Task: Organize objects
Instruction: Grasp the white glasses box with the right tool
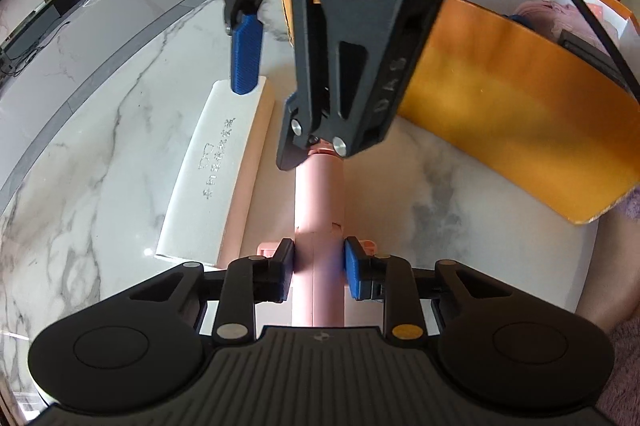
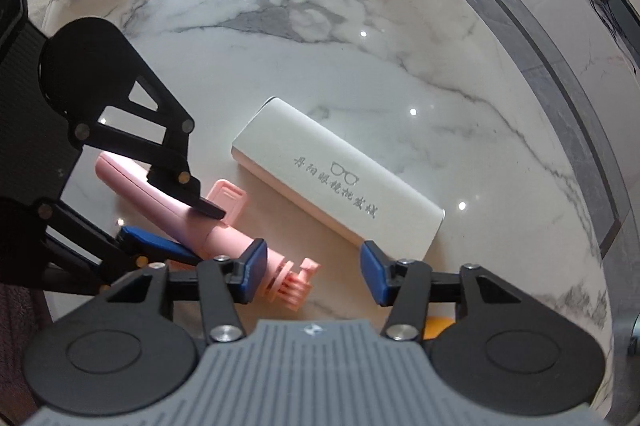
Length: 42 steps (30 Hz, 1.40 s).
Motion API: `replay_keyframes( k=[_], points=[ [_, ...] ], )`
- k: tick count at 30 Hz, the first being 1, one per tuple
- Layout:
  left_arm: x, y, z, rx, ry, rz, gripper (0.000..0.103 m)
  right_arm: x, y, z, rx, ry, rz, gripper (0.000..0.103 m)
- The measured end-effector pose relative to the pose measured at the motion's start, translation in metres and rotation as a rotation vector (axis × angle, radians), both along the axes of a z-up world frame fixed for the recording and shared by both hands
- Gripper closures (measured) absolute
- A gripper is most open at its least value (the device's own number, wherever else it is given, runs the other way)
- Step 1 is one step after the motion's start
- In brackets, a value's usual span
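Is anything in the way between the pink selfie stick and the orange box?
Nothing visible blocks it. The left hand-held gripper is shut on the pink selfie stick, and only bare marble table lies between it and the orange box. The white glasses case sits on the opposite side.

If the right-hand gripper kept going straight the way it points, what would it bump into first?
Probably the white glasses case, lying just ahead of the open right gripper on the marble table; depth is uncertain.

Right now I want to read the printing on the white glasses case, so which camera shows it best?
The right wrist view: the white glasses case lies whole and unobstructed on the marble table, its print and glasses logo sharp. In the left wrist view it is foreshortened, the print fainter, and one of the right gripper's fingers covers its far end.
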<state>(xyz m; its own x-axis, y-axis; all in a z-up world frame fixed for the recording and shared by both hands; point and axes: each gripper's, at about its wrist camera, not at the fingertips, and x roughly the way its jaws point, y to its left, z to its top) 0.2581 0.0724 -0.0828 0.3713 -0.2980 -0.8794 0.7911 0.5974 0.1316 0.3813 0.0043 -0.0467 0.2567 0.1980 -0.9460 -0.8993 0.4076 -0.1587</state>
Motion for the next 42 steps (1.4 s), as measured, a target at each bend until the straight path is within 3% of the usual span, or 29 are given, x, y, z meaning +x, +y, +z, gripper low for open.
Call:
replay_keyframes(
  k=[3, 7, 16, 20, 29, 39, 42],
  points=[
    [-0.004, 0.007, 0.001, 0.024, 0.013, -0.025, 0.072, 0.008, 0.015, -0.005, -0.054, -0.019, 0.102, 0.042],
    [-0.005, 0.017, 0.003, 0.038, 0.058, -0.065, 0.072, 0.021, 0.034, -0.019, -0.124, -0.019, 0.215, 0.026],
    [0.008, 0.024, 0.002, 0.007, 0.126, -0.066, 0.07, 0.04, 0.052, -0.05, -0.223, 0.025, 0.345, 0.024],
    [0.009, 0.03, -0.002, -0.028, 0.14, -0.034, 0.066, 0.052, 0.052, -0.051, -0.193, 0.087, 0.316, 0.022],
    [0.009, 0.032, 0.0, 0.003, 0.17, 0.02, 0.064, 0.049, 0.051, -0.052, -0.214, 0.132, 0.232, 0.022],
    [-0.009, 0.039, 0.001, 0.051, 0.191, -0.021, 0.067, 0.04, 0.055, -0.055, -0.3, 0.258, 0.034, 0.022],
    [-0.013, 0.04, 0.001, 0.056, 0.167, -0.025, 0.065, 0.032, 0.058, -0.055, -0.301, 0.219, 0.075, 0.02]
  ],
)
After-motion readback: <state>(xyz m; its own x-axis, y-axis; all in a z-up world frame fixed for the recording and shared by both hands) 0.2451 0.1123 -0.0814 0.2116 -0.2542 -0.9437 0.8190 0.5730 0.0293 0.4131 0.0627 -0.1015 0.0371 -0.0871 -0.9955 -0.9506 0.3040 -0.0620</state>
